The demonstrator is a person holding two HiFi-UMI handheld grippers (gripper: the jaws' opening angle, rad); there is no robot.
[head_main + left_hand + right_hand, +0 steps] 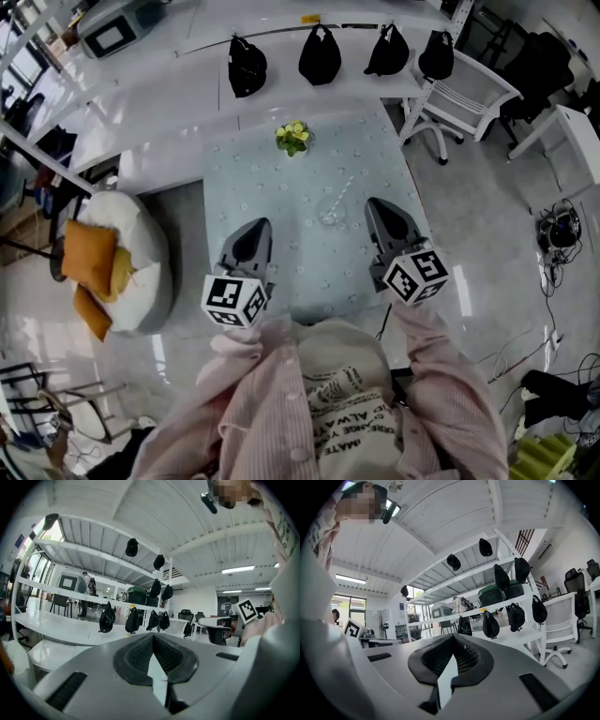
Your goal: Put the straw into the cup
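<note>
On the pale patterned table (253, 178) stands a clear cup (328, 217). A thin clear straw (345, 187) appears to rest in it, leaning toward the back right. My left gripper (262, 225) hovers to the left of the cup, nearer the table's front, and is shut with nothing in it. To the right of the cup my right gripper (374, 203) is also shut and empty. In both gripper views the left gripper (153, 637) and right gripper (452, 637) point out over the room, jaws meeting at the tips, and neither cup nor straw shows.
A small pot of yellow-green flowers (292, 137) sits at the table's far side. Several black bags (320, 56) hang on a rack beyond it. A white chair (466, 96) stands at the back right, and a white beanbag with orange cushions (105, 261) lies at the left.
</note>
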